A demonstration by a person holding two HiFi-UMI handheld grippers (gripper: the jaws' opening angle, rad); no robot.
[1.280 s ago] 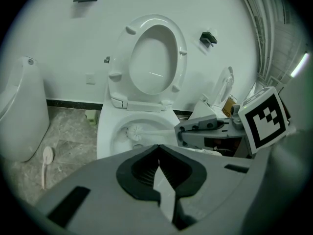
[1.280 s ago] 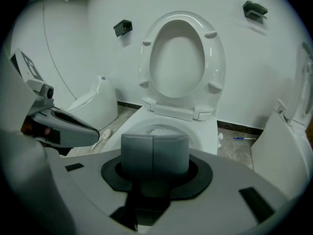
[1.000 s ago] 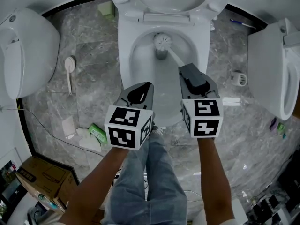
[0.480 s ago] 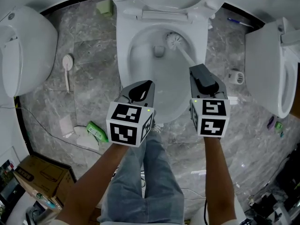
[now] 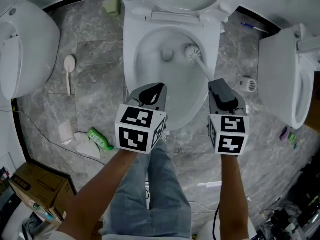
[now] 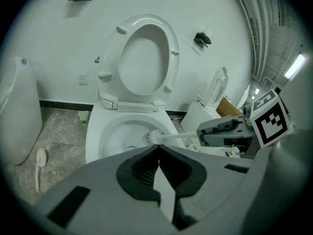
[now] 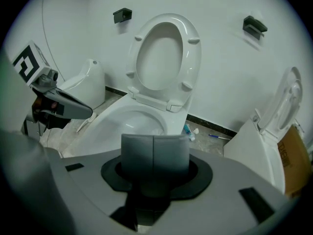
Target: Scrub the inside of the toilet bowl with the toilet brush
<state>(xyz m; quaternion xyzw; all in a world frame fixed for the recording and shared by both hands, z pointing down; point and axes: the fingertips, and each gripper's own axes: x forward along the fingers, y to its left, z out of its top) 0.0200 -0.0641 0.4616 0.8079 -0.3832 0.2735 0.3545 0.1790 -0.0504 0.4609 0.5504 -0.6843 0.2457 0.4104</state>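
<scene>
We read the right gripper (image 5: 216,83) as clamped on the handle of the toilet brush (image 5: 192,51): its own view shows the jaws together, and the left gripper view shows the handle coming out of its nose. The bristle head sits inside the toilet bowl (image 5: 145,69), on the bowl's right inner wall, just right of the drain hole (image 5: 167,55). The long axis runs from the head diagonally out over the bowl's front-right rim to the right gripper, so the scrub stroke is a push along that line, away from us. The left gripper (image 5: 156,88) hangs over the bowl's front-left rim with its jaws together on nothing, farther from the brush. We can read no brand: the cubes carry only square markers, and print on the green packet (image 5: 98,139) left of the bowl is too small.
</scene>
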